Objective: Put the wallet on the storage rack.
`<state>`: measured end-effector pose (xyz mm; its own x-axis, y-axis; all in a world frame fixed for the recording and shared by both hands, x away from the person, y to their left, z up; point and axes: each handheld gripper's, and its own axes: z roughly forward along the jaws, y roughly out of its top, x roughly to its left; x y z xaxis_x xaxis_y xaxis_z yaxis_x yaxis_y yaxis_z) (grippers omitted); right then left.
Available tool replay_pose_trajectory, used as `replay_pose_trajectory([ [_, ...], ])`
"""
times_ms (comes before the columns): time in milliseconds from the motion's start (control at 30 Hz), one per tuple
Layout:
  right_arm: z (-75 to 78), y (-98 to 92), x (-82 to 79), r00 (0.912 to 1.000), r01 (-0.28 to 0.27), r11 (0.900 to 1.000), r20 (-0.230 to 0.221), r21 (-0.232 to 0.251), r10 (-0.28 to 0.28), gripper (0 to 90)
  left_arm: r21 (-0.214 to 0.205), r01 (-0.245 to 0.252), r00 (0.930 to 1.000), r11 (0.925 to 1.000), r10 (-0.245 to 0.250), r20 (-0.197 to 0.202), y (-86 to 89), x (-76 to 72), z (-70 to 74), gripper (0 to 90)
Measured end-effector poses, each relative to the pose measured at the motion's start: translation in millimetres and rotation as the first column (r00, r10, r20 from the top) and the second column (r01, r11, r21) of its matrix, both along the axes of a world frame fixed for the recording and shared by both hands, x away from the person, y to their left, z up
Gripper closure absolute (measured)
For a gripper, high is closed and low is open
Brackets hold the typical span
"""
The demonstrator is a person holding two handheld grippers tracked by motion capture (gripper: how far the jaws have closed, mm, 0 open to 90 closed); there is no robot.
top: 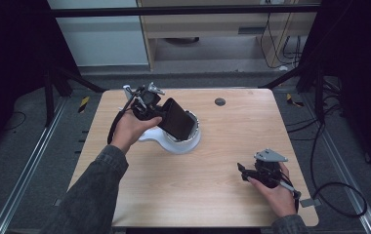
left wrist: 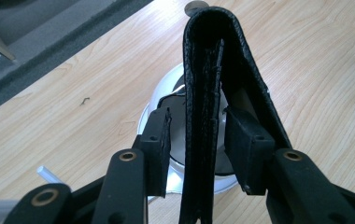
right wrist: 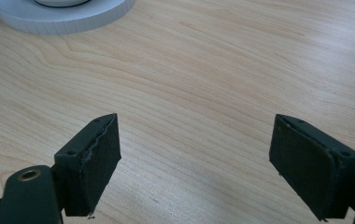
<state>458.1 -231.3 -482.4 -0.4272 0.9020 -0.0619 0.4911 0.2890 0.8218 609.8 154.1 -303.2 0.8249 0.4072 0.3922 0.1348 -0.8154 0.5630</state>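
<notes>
Black wallet — standing on edge between the left tongs, pads apart from it on one side, above the white dish on the counter. Dish contents hidden. Right tongs — wide open, empty, near the counter's edge.

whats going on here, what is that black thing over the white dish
A person works at a wooden table with a gripper in each hand. The left gripper has a black leather wallet between its jaws, above a white round base; there is a gap at the left pad, so the jaws look open around it rather than clamped. The right gripper rests open near the table's right front, holding nothing.
</notes>
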Motion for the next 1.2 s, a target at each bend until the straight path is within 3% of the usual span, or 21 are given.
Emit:
replay_pose_trajectory([
  [100, -0.7, 0.0, 0.2, 1.0, -0.004, 1.0, 0.0, -0.004, 0.004, 16.7, -0.013, -0.002, 1.0, 0.9999, 0.002, 0.007, 3.7, -3.3, 2.9, 63.3],
  [200, -0.8, 0.3, 0.2, 1.0, -0.005, 1.0, -0.001, -0.006, 0.005, 16.6, -0.025, -0.007, 1.0, 0.9997, 0.007, -0.002, 4.2, -6.1, 3.9, 77.0],
  [233, -1.0, 0.5, 0.3, 1.0, -0.009, 0.9999, 0.0, -0.008, 0.009, 16.7, -0.036, -0.017, 0.9997, 0.9992, 0.016, -0.019, 4.1, -6.9, 4.1, 78.9],
  [333, -0.9, 0.9, 0.2, 1.0, -0.008, 0.9999, -0.004, -0.01, 0.008, 16.7, -0.028, -0.027, 0.9995, 0.9992, 0.026, -0.016, 3.6, -4.9, 4.8, 80.0],
  [467, -1.2, 0.4, 0.3, 1.0, -0.009, 0.9999, -0.002, -0.011, 0.009, 16.7, -0.017, -0.03, 0.9996, 0.9994, 0.03, -0.002, 2.7, -0.5, 5.3, 77.4],
  [600, -1.3, 0.0, 0.4, 1.0, -0.006, 0.9999, -0.006, -0.011, 0.006, 16.7, 0.013, -0.036, 0.9991, 0.9993, 0.036, 0.023, 1.5, 1.5, 6.5, 68.8],
  [733, -1.5, 0.1, 0.5, 0.9999, -0.011, 0.9998, -0.005, -0.014, 0.011, 16.8, 0.008, -0.032, 0.9989, 0.9995, 0.031, 0.036, 2.3, -0.2, 7.9, 68.0],
  [900, -1.4, 1.4, 0.1, 0.9999, -0.011, 0.9999, -0.011, -0.012, 0.011, 16.8, -0.038, -0.053, 0.9969, 0.9979, 0.055, 0.056, 6.6, -6.5, 13.6, 63.9],
  [1200, -1.8, 2.2, -0.2, 0.9998, -0.014, 0.9998, -0.017, -0.016, 0.013, 16.8, -0.074, -0.065, 0.9943, 0.9952, 0.07, 0.08, 10.9, -11.5, 22.0, 60.4],
])
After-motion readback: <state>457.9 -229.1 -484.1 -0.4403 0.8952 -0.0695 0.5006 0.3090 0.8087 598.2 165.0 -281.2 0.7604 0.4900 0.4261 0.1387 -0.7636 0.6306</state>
